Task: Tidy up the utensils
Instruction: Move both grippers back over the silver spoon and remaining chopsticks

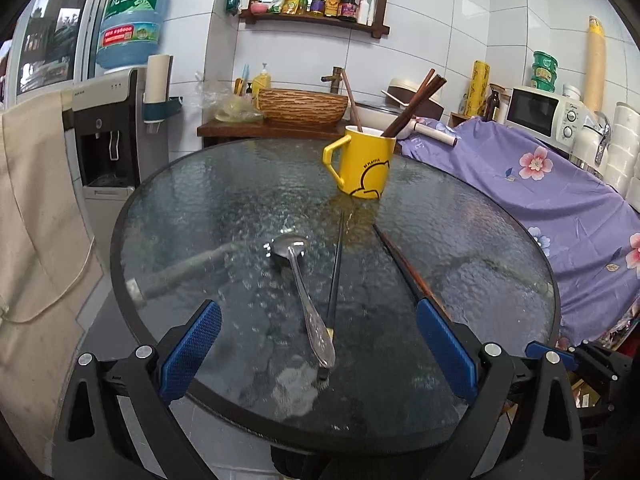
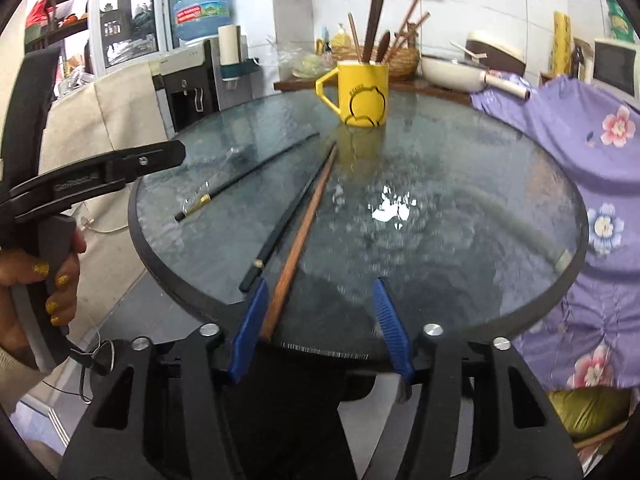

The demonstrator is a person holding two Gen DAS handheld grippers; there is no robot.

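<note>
Loose on the glass bench (image 1: 500, 240): a metal spoon (image 1: 304, 292), a black chopstick (image 1: 335, 268), and nearer the right tongs (image 2: 318, 316) a black (image 2: 280, 216) and a brown chopstick (image 2: 304, 232). Probably light, stiff, slippery on glass; best pinched near the thick end at the bench edge, then dropped into the yellow mug (image 1: 362, 162).

Left tongs (image 1: 320, 344): wide open, empty, straddling the spoon handle, tilted down. Right tongs: half open, gripping nothing, brown chopstick end just inside the left pad (image 2: 250, 328), pitched down.
</note>
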